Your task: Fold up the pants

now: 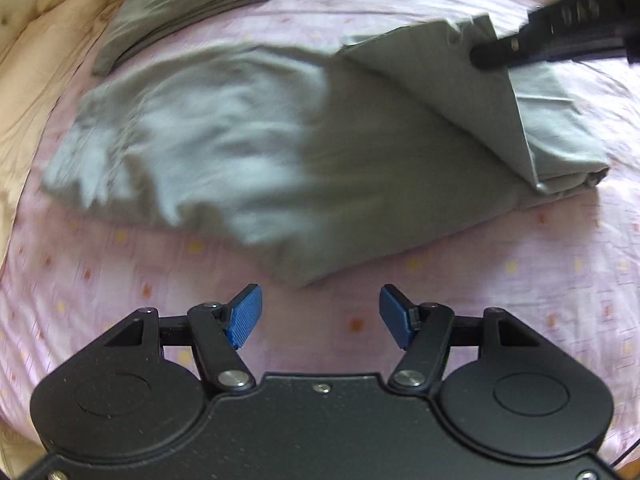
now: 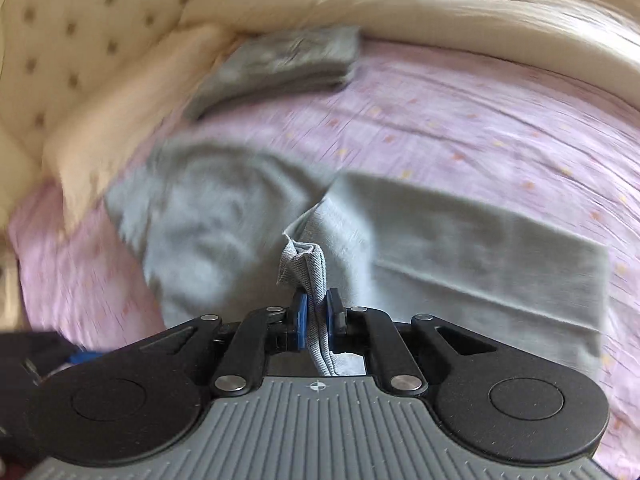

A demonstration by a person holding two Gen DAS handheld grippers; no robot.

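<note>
Grey pants (image 1: 280, 152) lie spread across the pink bed sheet (image 1: 120, 280). My left gripper (image 1: 320, 316) is open and empty, just short of the pants' near edge. My right gripper (image 2: 316, 316) is shut on a bunched edge of the pants (image 2: 460, 232) and lifts it, so a flap of cloth folds over the rest. In the left wrist view the right gripper (image 1: 488, 56) shows at the upper right, holding that raised flap. Both views are blurred by motion.
A stack of folded grey garments (image 1: 180, 12) lies at the far left of the bed, also in the right wrist view (image 2: 280, 68). A cream quilt (image 2: 440, 12) and a tufted cream headboard (image 2: 60, 40) border the bed.
</note>
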